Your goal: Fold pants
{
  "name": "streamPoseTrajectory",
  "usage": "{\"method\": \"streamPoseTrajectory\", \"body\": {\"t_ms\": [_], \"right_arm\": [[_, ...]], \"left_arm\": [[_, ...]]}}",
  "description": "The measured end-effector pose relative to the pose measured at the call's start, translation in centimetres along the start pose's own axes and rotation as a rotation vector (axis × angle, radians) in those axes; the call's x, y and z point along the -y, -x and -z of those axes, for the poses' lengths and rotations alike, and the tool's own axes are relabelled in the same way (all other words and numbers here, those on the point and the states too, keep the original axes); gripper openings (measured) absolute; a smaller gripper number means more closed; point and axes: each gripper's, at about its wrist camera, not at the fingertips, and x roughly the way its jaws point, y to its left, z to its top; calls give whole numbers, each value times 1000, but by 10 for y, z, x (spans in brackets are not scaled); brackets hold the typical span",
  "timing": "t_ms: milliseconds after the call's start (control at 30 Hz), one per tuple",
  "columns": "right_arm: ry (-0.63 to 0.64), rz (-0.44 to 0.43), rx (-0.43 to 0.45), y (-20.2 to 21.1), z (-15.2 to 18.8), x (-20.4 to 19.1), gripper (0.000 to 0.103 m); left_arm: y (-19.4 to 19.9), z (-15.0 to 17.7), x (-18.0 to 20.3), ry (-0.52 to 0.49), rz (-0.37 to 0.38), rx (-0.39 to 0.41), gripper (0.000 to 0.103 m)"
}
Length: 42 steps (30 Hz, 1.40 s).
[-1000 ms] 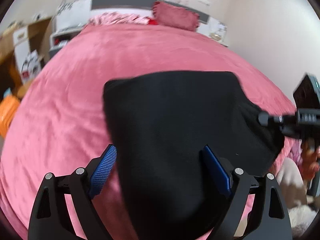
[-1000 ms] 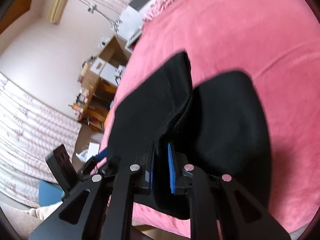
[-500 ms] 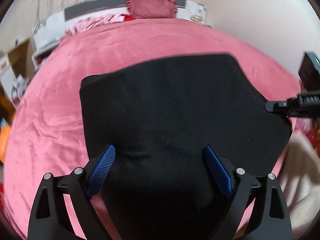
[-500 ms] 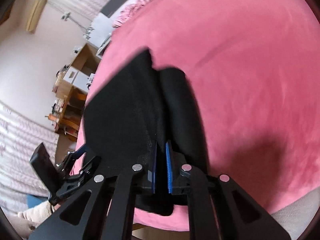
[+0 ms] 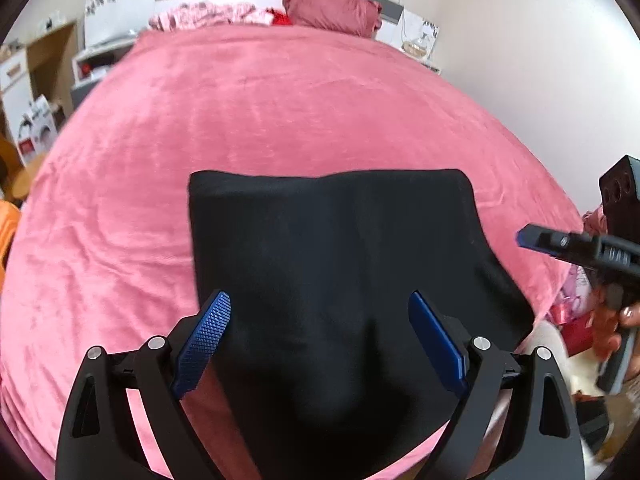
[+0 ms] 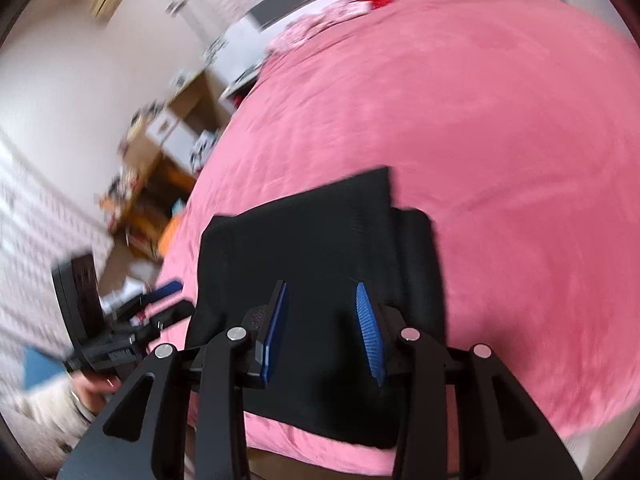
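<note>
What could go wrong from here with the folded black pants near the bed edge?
1. The folded black fabric pants lie at the near edge of the pink plush bedspread; a nudge could slide them off.
2. The right gripper is opening just above the cloth, nothing pinched; its blue pads could snag the top layer and undo the fold.

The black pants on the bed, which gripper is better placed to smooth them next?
Probably the left gripper: it hangs wide open over the middle of the pants, while the right gripper, jaws just opening, sits near their edge.
</note>
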Motion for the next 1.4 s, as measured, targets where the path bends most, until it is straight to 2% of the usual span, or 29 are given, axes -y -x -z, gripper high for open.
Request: {"method": "streamPoseTrajectory", "body": {"t_ms": [100,167,233,333,400,467,567,767,867,1033,1233,1400], "right_arm": [[138,37,-53,-26,-12,-30,35],[195,21,-51,-44,-21,-42,35],[165,9,-35,-58,-28,-35,35],[83,64,4,-75,-34,-13,33],[50,118,14,-85,-32,5,23],[36,157,20,-90,-30,15,4],[2,145,43,-93,-24,32,0],[79,225,77,-111,-24,35,0],[108,263,91,-117,-22,31,0],[90,224,122,-114,-19,38,0],[117,239,173,-104,-9,29,0],[130,247,187,-84,2,17,5]], "left_arm": [[-17,-20,14,-87,-3,-92,90],[-28,-32,21,-153,-22,-94,89],[-35,-41,18,-139,-63,-65,87],[-49,-48,8,-87,-105,-40,86],[-59,-47,3,-92,-142,-26,86],[-74,-44,-1,-107,-157,-43,86],[-87,-37,-4,-108,-163,-24,89],[-106,-43,-8,-127,-198,-20,94],[-111,-43,-11,-120,-188,-17,95],[-110,-43,-13,-126,-186,3,95],[-103,-38,-10,-144,-198,39,95],[-87,-29,-10,-138,-188,64,95]]}}
